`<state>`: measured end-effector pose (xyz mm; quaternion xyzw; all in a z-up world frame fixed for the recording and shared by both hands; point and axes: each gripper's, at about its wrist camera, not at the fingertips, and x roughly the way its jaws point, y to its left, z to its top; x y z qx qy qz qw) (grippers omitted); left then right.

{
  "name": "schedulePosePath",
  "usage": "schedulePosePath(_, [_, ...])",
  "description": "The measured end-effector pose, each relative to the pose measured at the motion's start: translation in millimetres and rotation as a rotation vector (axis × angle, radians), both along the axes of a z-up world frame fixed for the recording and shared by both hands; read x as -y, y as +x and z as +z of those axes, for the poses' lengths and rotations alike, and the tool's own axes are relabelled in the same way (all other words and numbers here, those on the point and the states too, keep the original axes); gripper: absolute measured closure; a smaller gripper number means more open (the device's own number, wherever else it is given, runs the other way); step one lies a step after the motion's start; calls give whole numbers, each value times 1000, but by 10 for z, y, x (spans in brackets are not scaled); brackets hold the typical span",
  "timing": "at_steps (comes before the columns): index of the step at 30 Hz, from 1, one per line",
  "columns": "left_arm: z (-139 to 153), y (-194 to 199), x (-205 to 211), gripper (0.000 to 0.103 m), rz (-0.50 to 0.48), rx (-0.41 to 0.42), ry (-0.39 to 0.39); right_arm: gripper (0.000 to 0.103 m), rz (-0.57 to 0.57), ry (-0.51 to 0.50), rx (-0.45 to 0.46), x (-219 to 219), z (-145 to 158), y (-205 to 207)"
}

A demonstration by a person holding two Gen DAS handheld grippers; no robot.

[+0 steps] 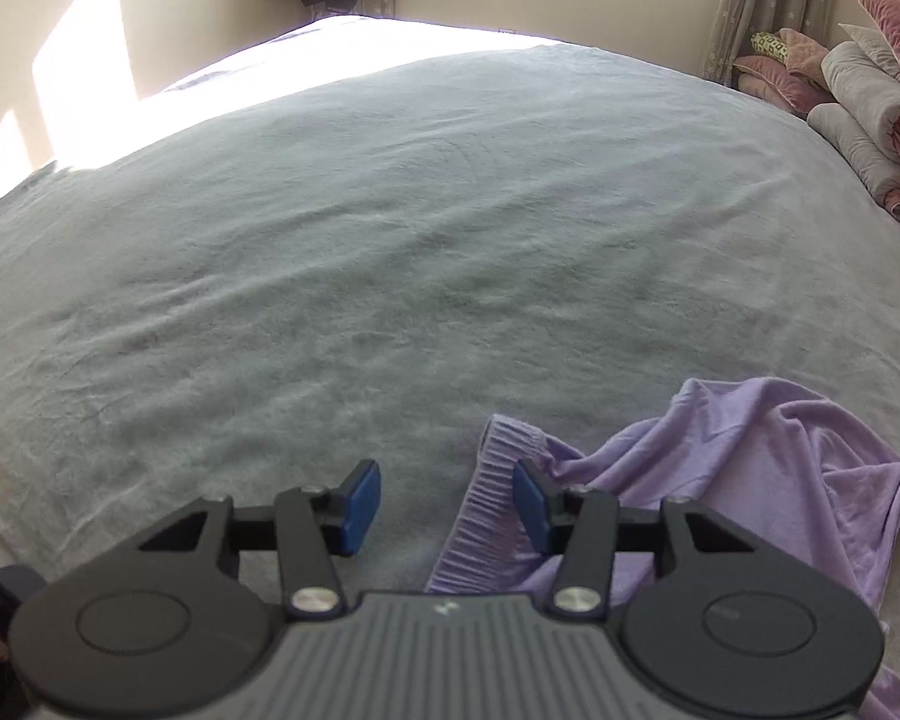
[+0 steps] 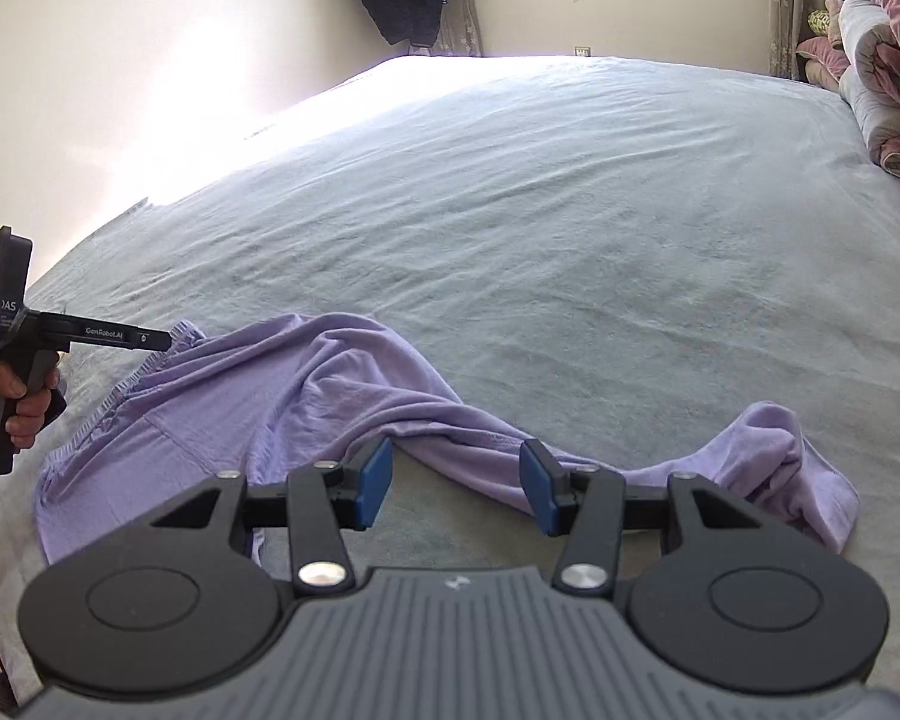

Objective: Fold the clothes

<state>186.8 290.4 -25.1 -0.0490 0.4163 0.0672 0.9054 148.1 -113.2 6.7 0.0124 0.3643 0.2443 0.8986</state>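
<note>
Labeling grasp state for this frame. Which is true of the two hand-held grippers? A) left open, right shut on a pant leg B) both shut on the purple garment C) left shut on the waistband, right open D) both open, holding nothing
D: the left hand-held gripper and right hand-held gripper both show blue pads spread wide, with the purple garment lying loose on the bed.

Ahead of left fingers: bare grey bedspread (image 1: 390,240), nothing standing on it.
Between left fingers: ribbed waistband (image 1: 486,516) of the purple garment (image 1: 780,468) near the right pad.
Between right fingers: a garment ridge crosses.
Far right: stacked quilts (image 2: 882,96).
</note>
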Motion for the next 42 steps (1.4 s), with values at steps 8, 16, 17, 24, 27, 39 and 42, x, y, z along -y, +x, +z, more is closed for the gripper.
schedulePosePath(8, [-166, 166, -230, 66, -32, 65, -207, 52, -12, 41, -64, -383, -207, 722])
schedulePosePath(16, [-200, 144, -247, 89, -85, 97, -242, 68, -17, 16, -102, -783, -562, 1067])
schedulePosePath(17, [-201, 133, -233, 93, -91, 106, -234, 70, -11, 2, -89, -825, -570, 1050])
schedulePosePath(24, [-136, 9, -226, 101, -28, 225, -183, 100, 85, -159, 40, -1097, -485, 812])
schedulePosePath(27, [-90, -51, -266, 101, 31, 282, -150, 101, 49, -146, 120, -1091, -396, 817])
schedulePosePath(39, [-301, 13, -333, 98, 131, 258, -33, 100, 64, -278, 167, -1401, -677, 992])
schedulePosePath(42, [-271, 14, -304, 97, 130, 242, -11, 94, 66, -294, 164, -1423, -656, 990])
